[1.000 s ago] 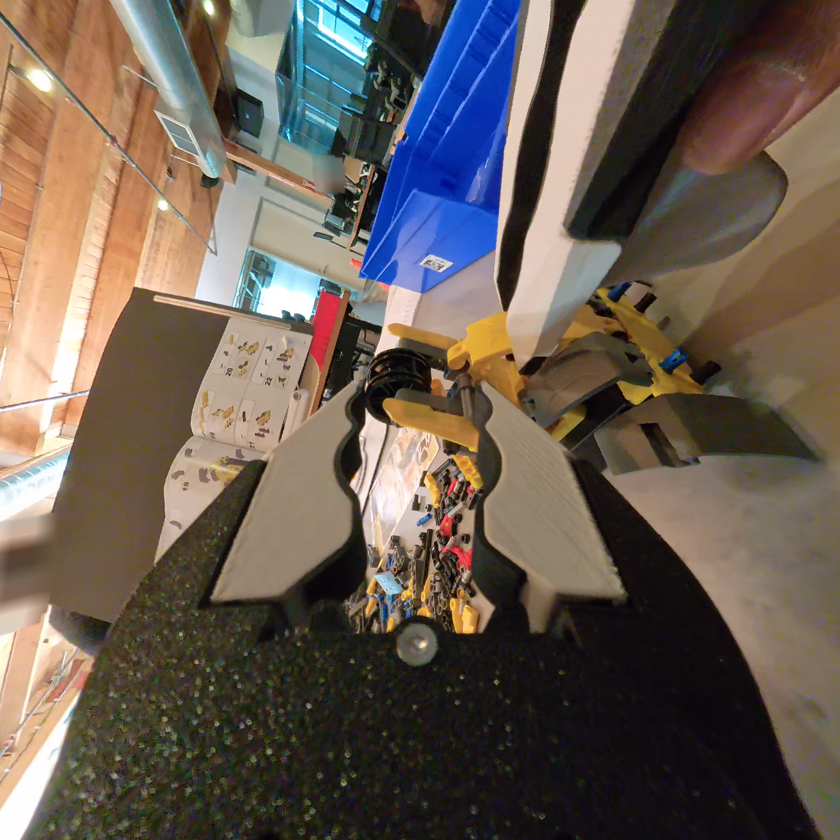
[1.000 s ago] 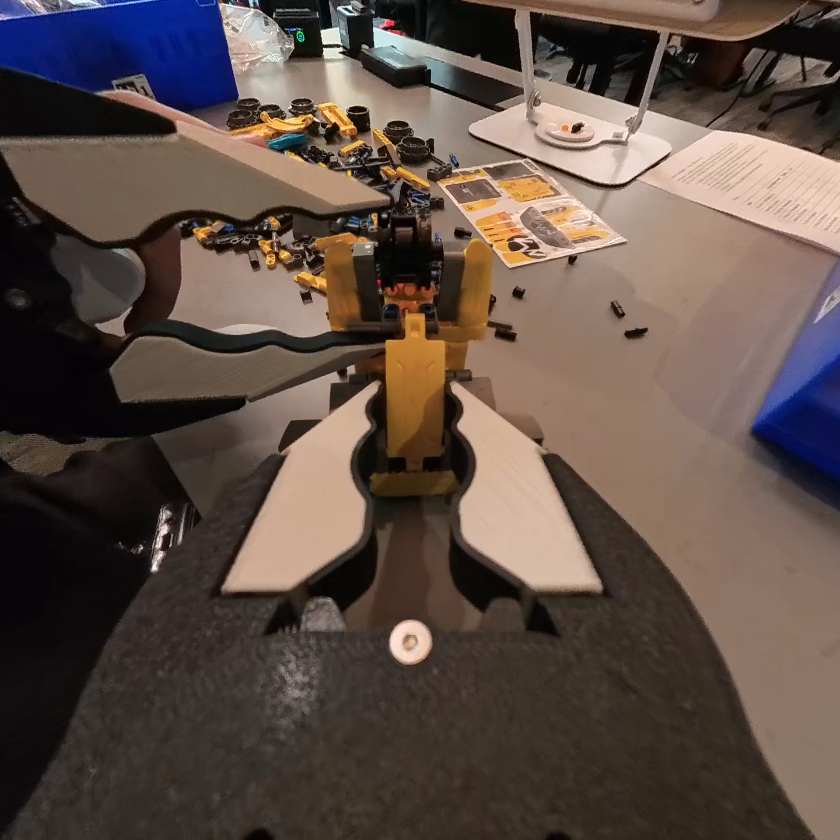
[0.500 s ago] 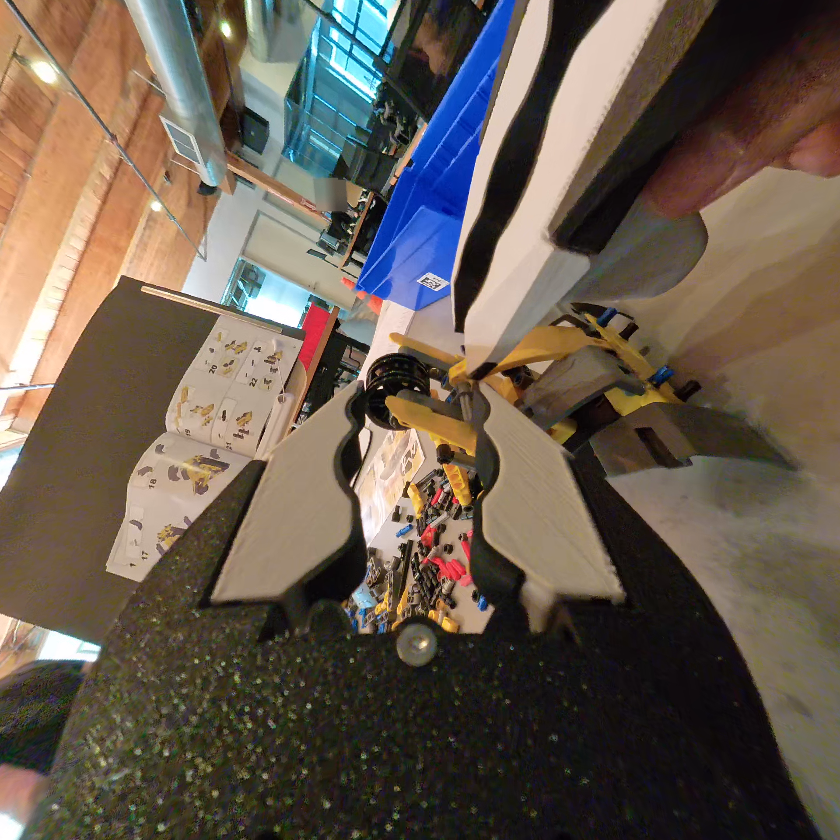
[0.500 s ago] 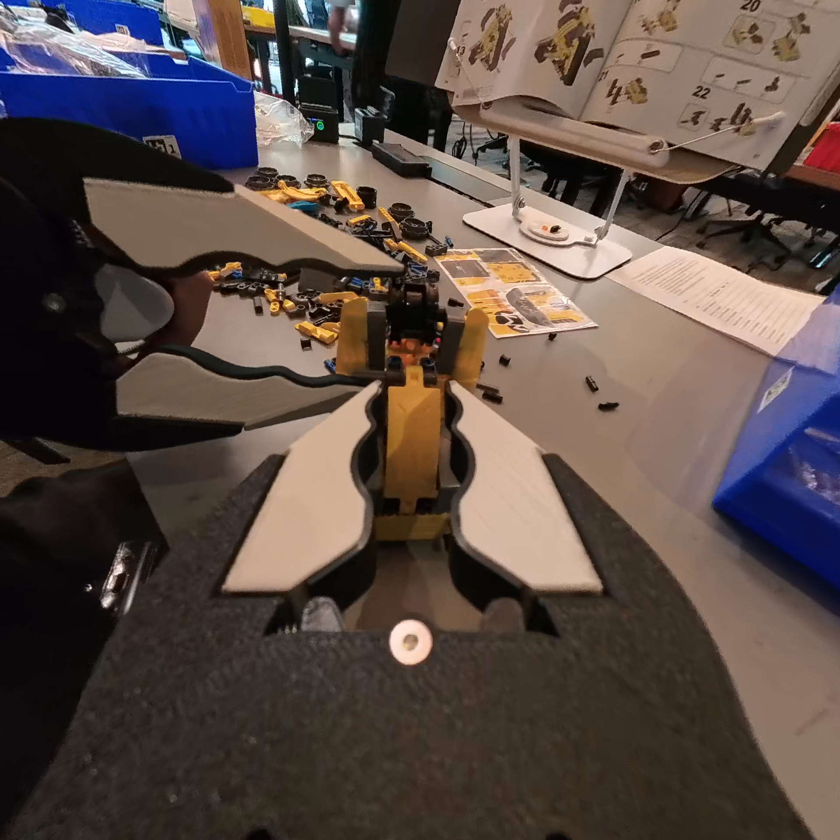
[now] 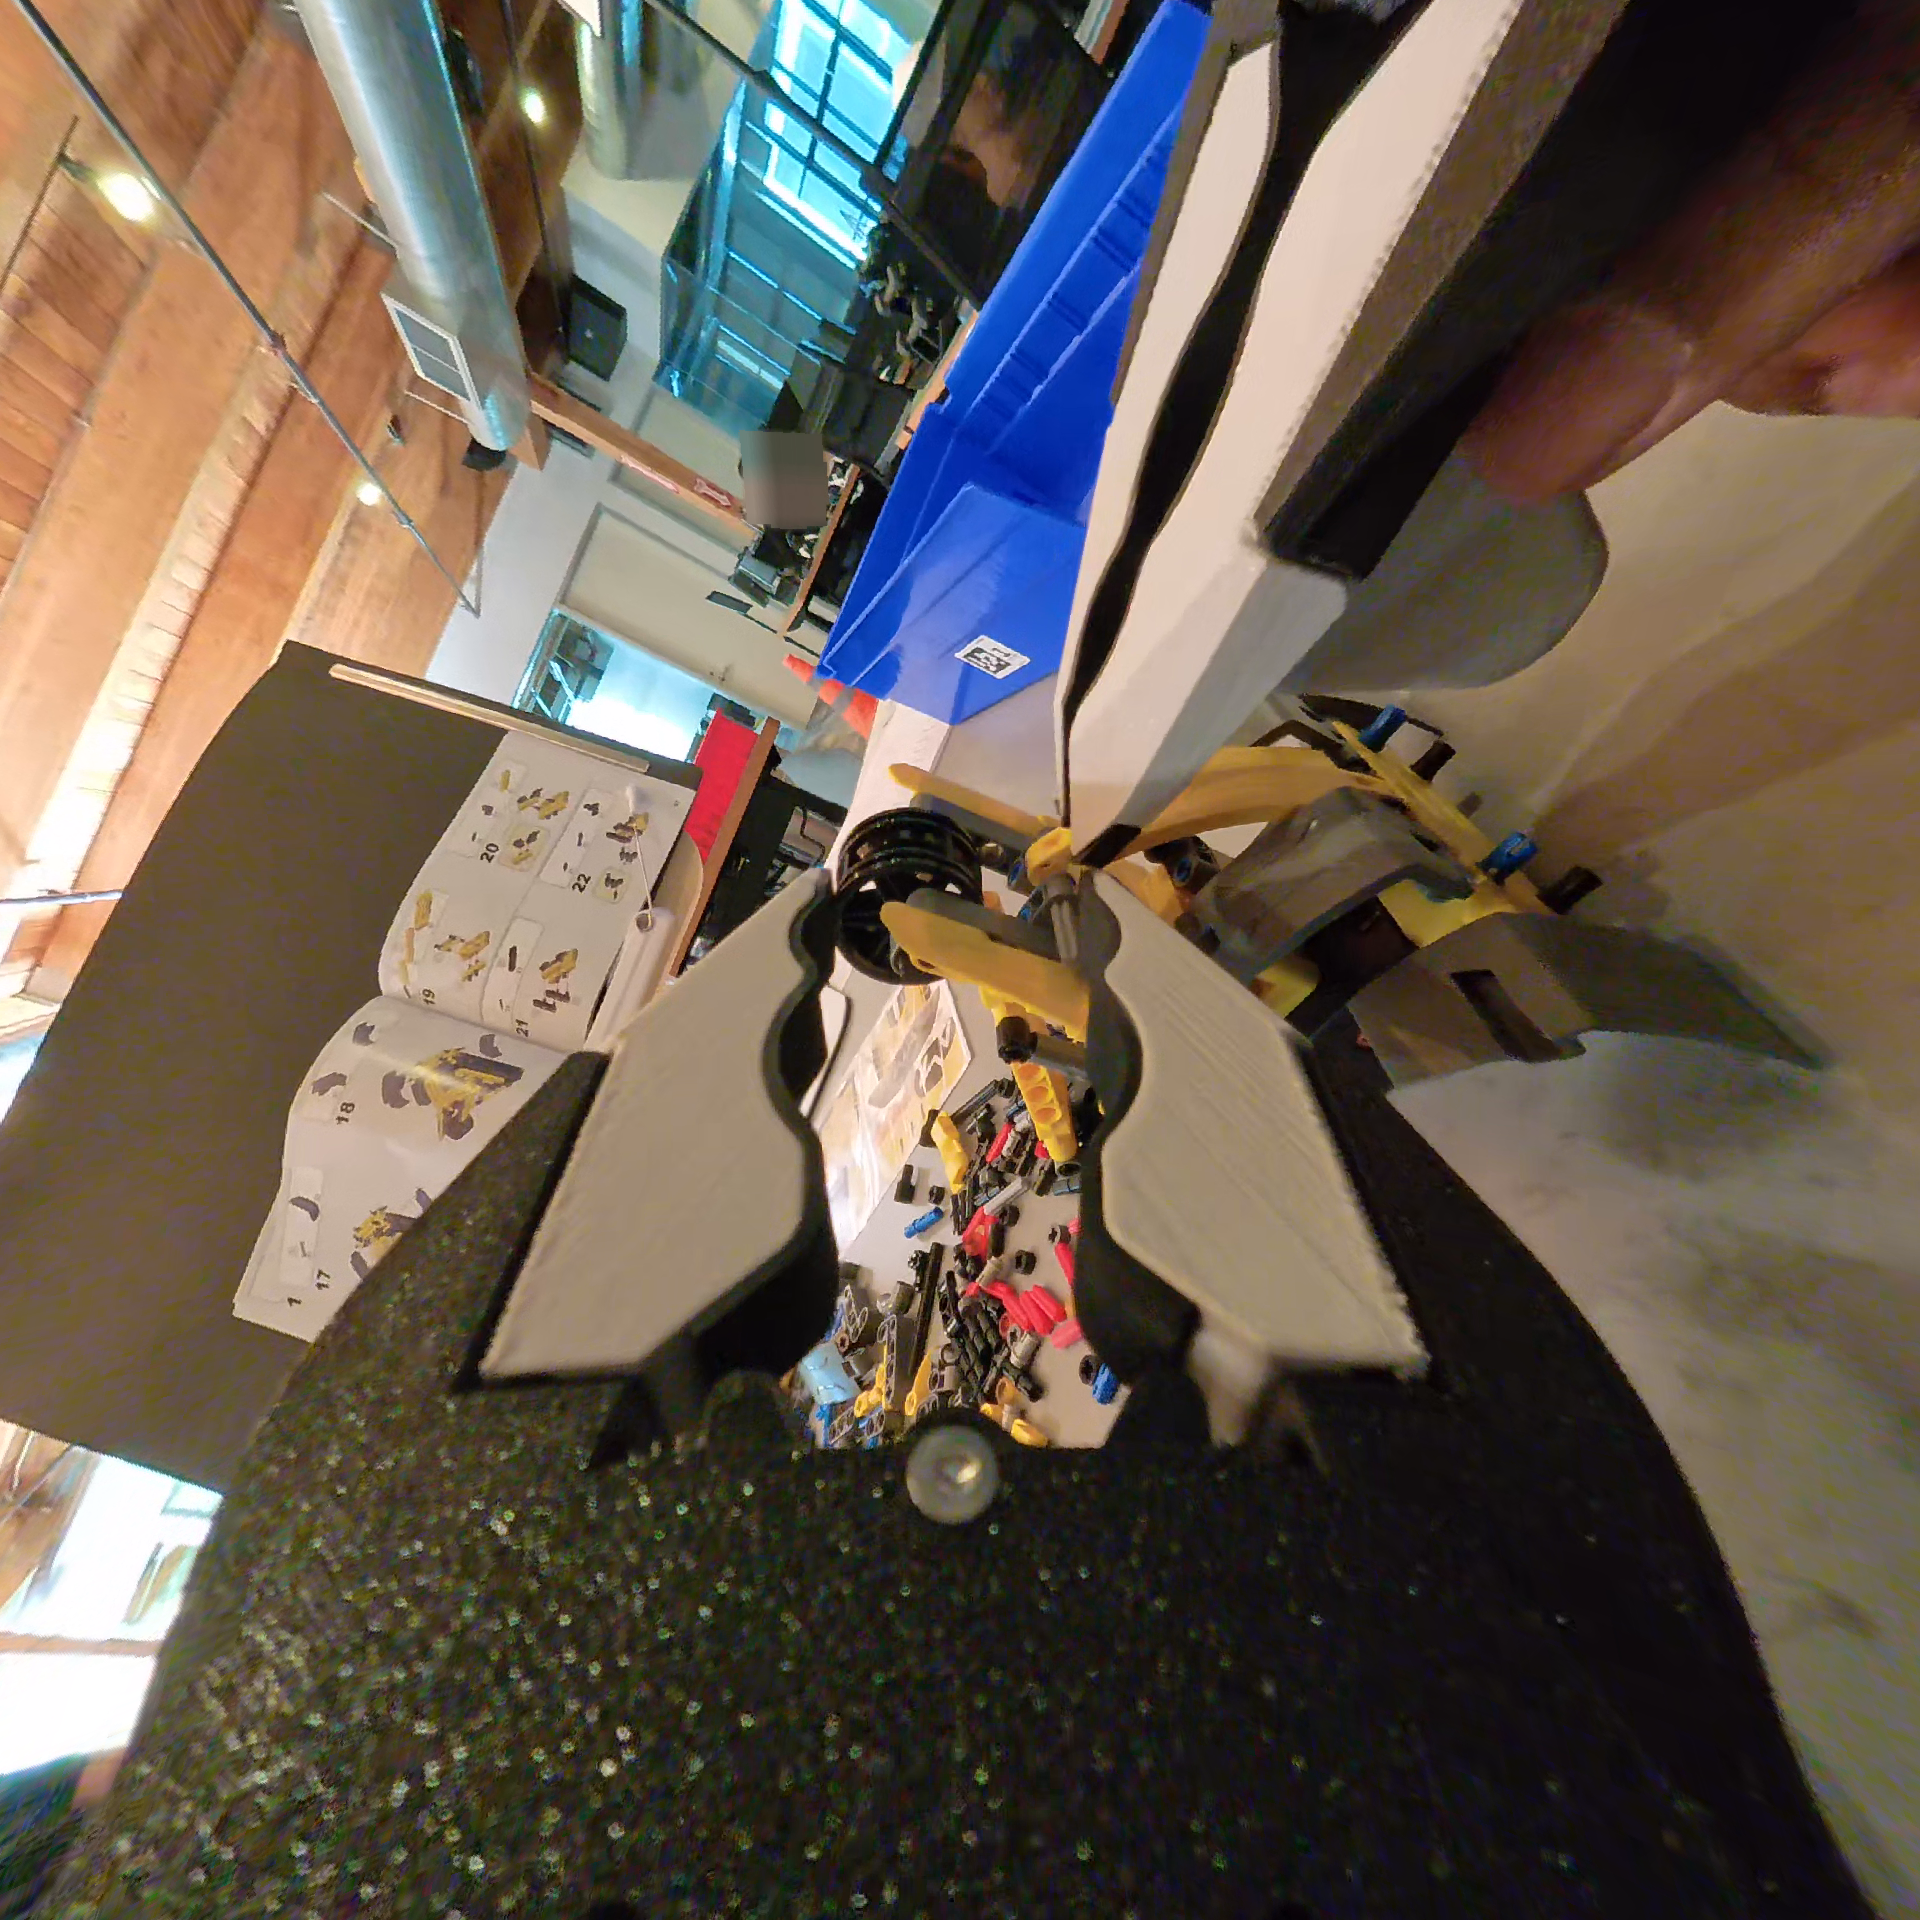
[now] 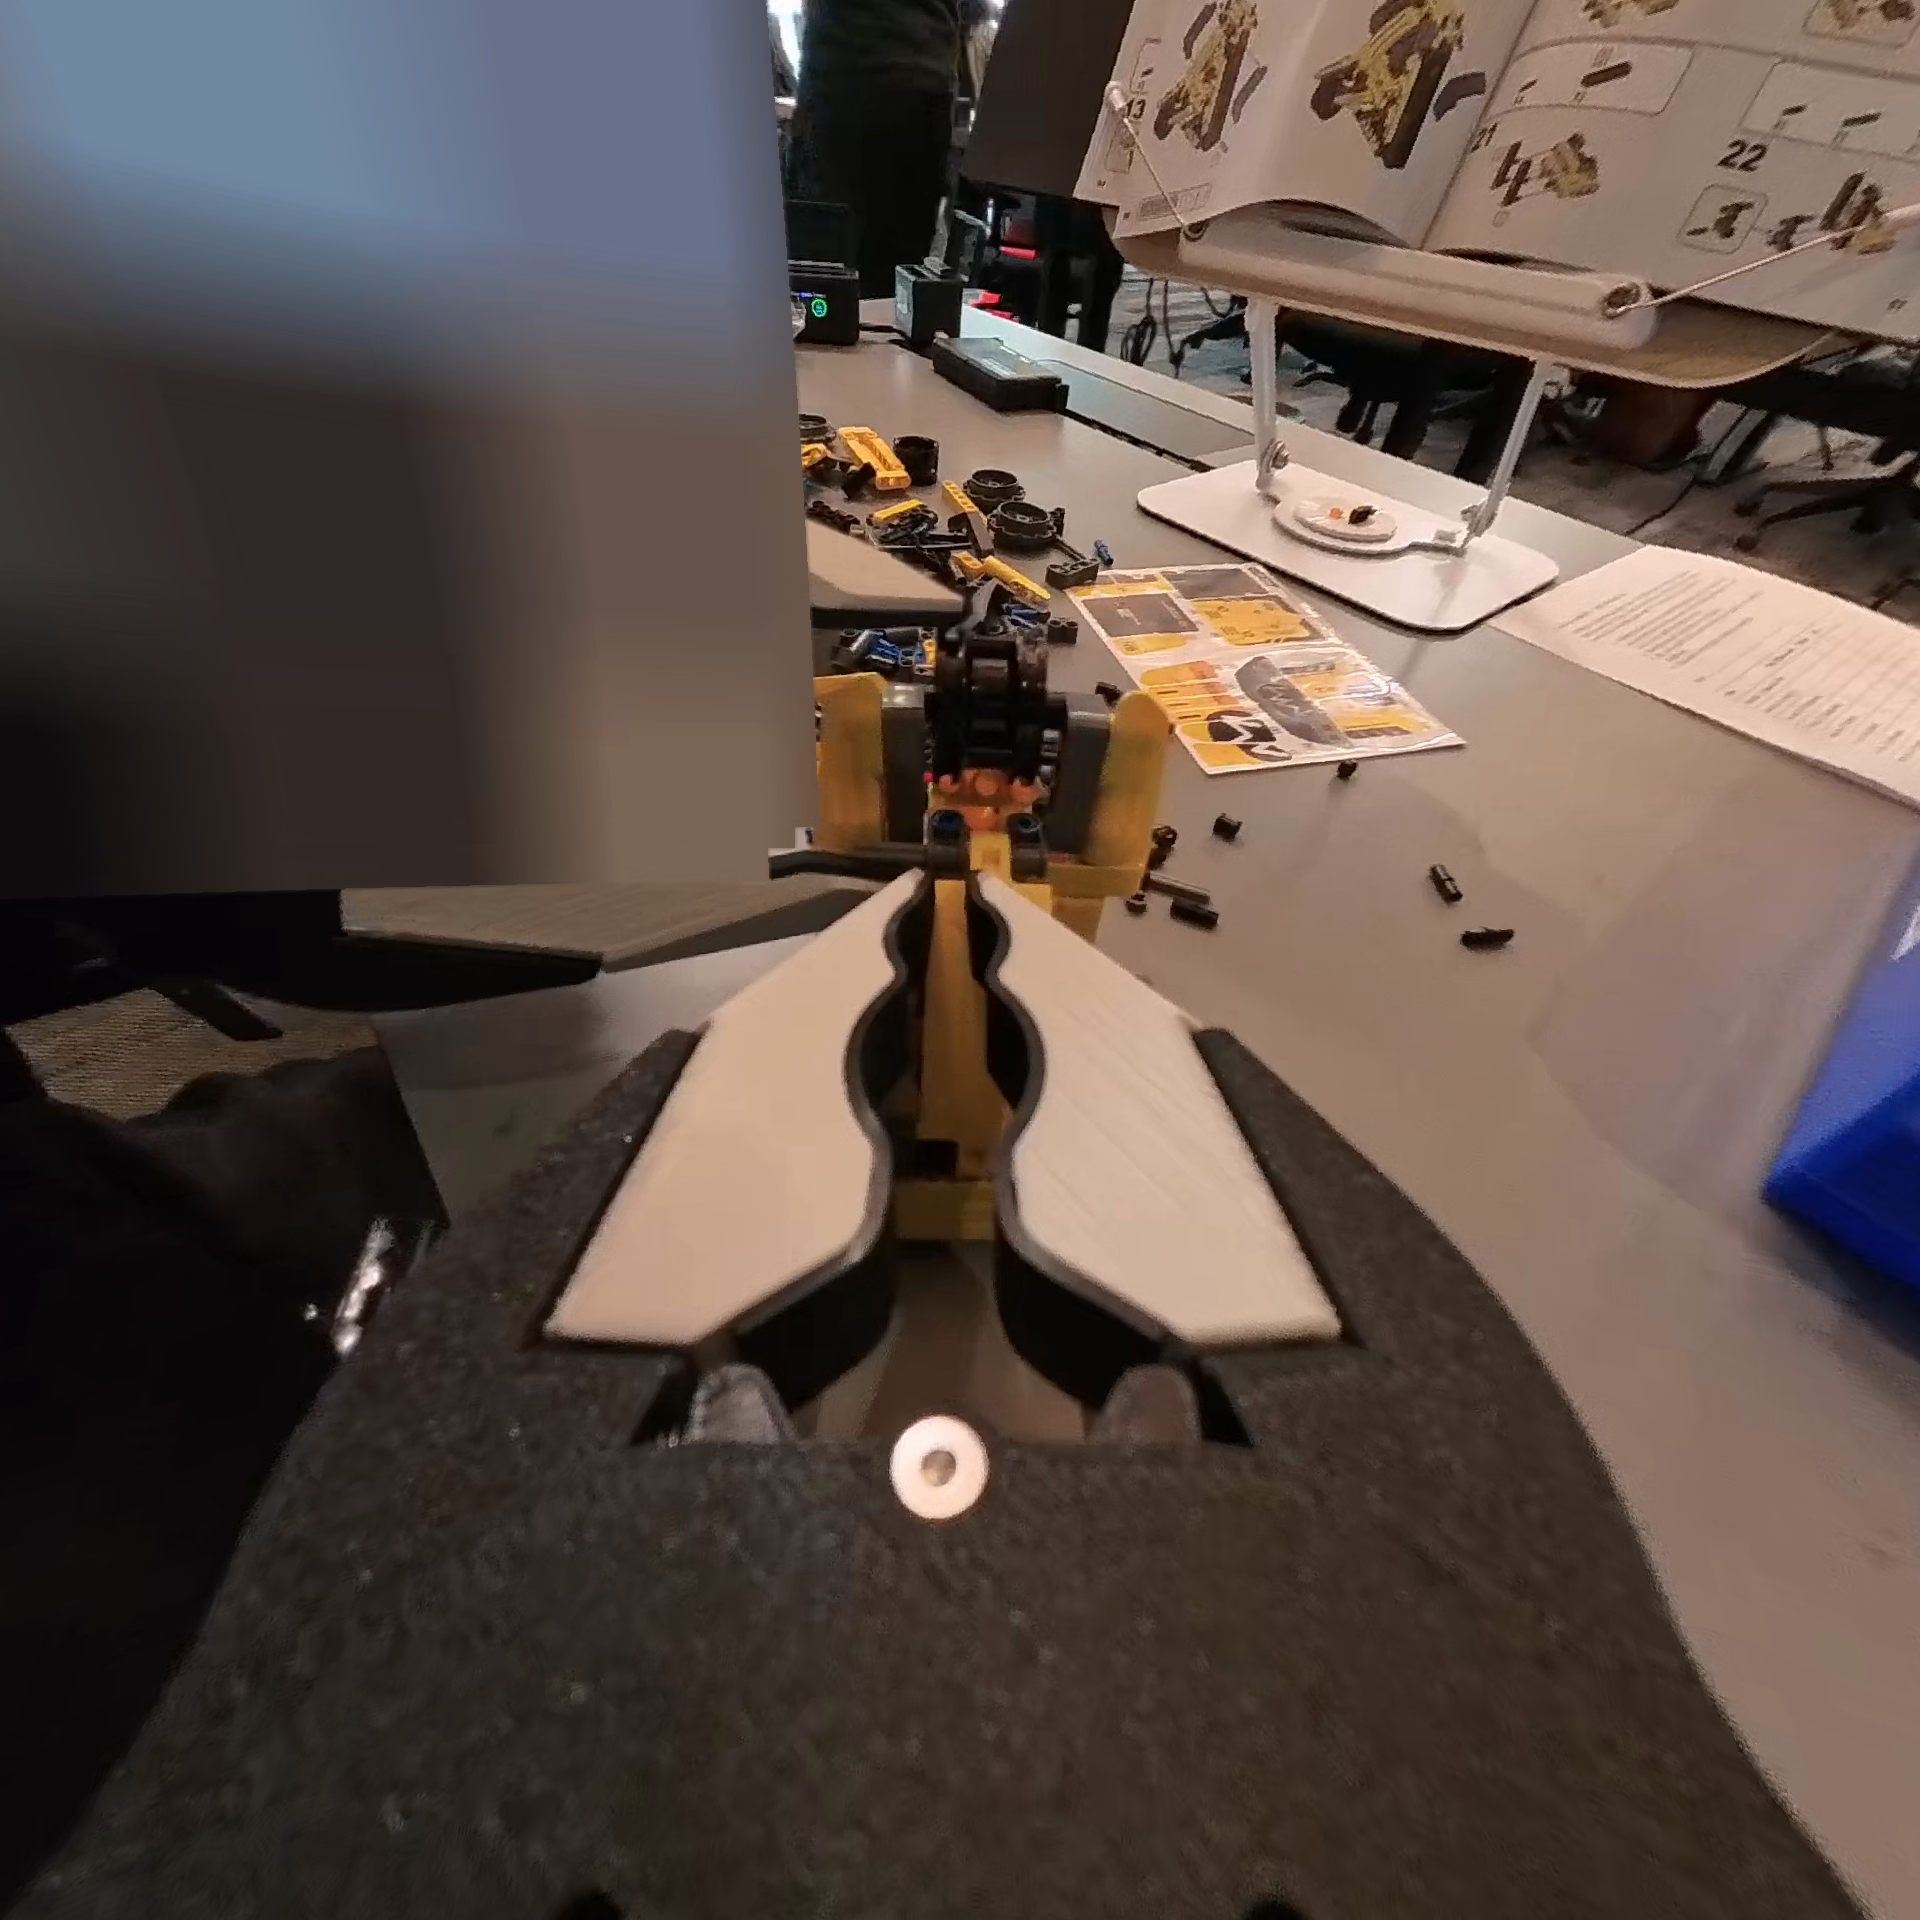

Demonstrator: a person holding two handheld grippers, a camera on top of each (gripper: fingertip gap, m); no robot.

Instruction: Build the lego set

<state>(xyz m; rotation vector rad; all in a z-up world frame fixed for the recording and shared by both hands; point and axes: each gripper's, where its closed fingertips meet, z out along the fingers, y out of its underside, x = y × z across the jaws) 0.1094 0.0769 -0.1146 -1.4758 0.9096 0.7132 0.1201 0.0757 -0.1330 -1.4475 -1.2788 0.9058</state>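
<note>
A yellow, grey and black brick vehicle model [image 6: 1132, 769] stands on the grey table [image 6: 1558, 1039]. My right gripper [image 6: 951, 883] is shut on a narrow yellow part of it. In the left wrist view the right gripper [image 5: 1070, 831] comes in from above, pinching the model [image 5: 1320, 862]. My left gripper [image 5: 951, 904] is open and straddles the model's end. A black wheel [image 5: 909, 883] and a yellow beam lie between its fingertips. Its lower finger [image 6: 582, 925] shows at the left of the right wrist view. A blurred patch hides the rest of it.
Several loose bricks [image 6: 935, 499] lie beyond the model. A sticker sheet [image 6: 1247, 675], a white stand [image 6: 1351, 540] with an open instruction booklet [image 6: 1558, 104] and a paper sheet [image 6: 1745, 655] are to the right. Blue bins [image 6: 1860, 1174] [image 5: 987, 499] stand at the edges.
My right gripper's jaws have closed tighter on the yellow part, and its view has tilted up toward the booklet. My left gripper stays open around the model's end.
</note>
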